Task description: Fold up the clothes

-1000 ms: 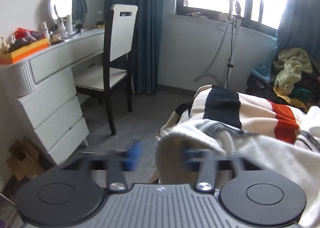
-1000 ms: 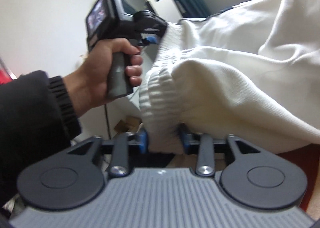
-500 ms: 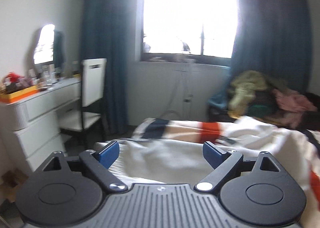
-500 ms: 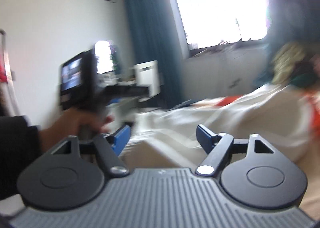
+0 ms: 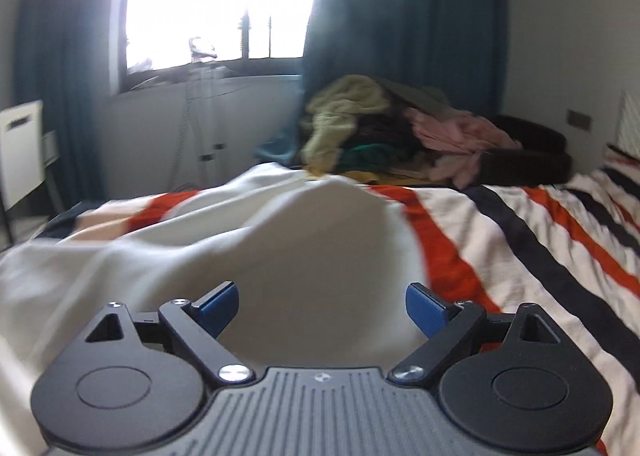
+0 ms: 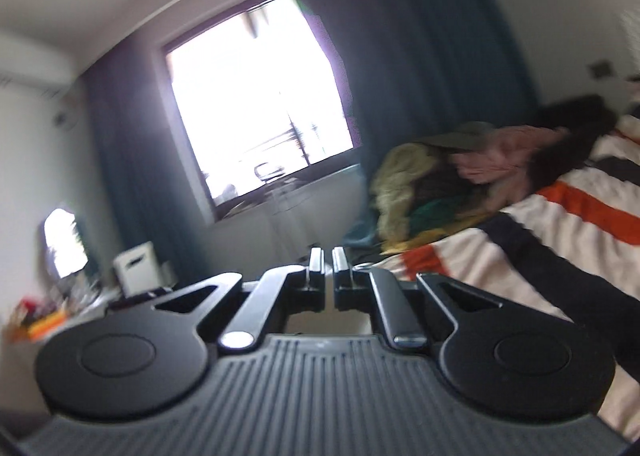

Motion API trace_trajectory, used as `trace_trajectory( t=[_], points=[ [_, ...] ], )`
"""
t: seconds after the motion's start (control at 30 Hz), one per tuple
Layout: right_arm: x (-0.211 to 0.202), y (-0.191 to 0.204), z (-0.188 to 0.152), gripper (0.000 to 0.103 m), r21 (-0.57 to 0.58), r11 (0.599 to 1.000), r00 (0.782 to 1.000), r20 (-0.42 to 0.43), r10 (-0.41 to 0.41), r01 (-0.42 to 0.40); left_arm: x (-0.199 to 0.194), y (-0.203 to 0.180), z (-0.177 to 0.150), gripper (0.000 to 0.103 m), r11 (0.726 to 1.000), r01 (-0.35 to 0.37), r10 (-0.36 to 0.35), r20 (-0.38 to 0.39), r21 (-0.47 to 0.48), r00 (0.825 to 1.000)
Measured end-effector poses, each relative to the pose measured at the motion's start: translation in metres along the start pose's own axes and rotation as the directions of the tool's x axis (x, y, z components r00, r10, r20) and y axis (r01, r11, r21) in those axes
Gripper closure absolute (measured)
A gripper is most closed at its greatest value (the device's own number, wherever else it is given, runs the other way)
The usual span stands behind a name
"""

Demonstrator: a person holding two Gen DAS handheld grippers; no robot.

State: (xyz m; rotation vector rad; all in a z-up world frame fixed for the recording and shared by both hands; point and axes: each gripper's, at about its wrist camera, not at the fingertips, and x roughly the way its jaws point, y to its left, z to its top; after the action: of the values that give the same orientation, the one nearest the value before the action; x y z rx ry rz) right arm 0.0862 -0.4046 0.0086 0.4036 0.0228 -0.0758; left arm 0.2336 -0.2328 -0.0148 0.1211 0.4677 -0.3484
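Both tools had let go of the cream garment (image 5: pixel 280 256) since a second before, when each one pinched a ribbed edge of it; half a second before, both already stood spread. At this moment the left tool (image 5: pixel 322 306) hung low over the bed (image 5: pixel 540 240) with its blue-padded fingers (image 5: pixel 218 304) wide apart and nothing between them, level and aimed toward the far window (image 5: pixel 216 4). That garment lay loose on the striped bed cover, just beyond the left tool and bunched into a soft hump, its near part passing under the tool's body. The right tool (image 6: pixel 328 270) had its two fingers drawn almost together, a thin gap left between them and no cloth in it; it was rolled so that the room looked tilted, and raised, pointing at the window and dark blue curtains (image 6: pixel 420 68). Motion blur softened both views. A heap of other clothes (image 5: pixel 400 132), yellow-green, pink and dark, sat at the far side of the bed below the curtain. At far left a white chair back (image 5: pixel 20 152) showed in the left view, and a white dresser with an oval mirror (image 6: pixel 64 244) in the right view. No writing or brand could be read anywhere; only a small emblem sat on each tool's ribbed grey housing, too small to make out.
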Motion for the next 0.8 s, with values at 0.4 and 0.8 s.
trace_trajectory(
  t=[0.4, 0.8],
  points=[
    [0.064, -0.057, -0.047, 0.097, 0.113, 0.974, 0.977, -0.101, -0.186, 0.197, 0.198, -0.096, 0.02, 0.039, 0.97, -0.077, 0.098, -0.08, 0.229, 0.992],
    [0.085, -0.063, -0.076, 0.097, 0.178, 0.96, 0.959, -0.224, -0.174, 0.216, 0.028, 0.046, 0.016, 0.097, 0.994, -0.064, 0.066, 0.014, -0.092, 0.998]
  ],
)
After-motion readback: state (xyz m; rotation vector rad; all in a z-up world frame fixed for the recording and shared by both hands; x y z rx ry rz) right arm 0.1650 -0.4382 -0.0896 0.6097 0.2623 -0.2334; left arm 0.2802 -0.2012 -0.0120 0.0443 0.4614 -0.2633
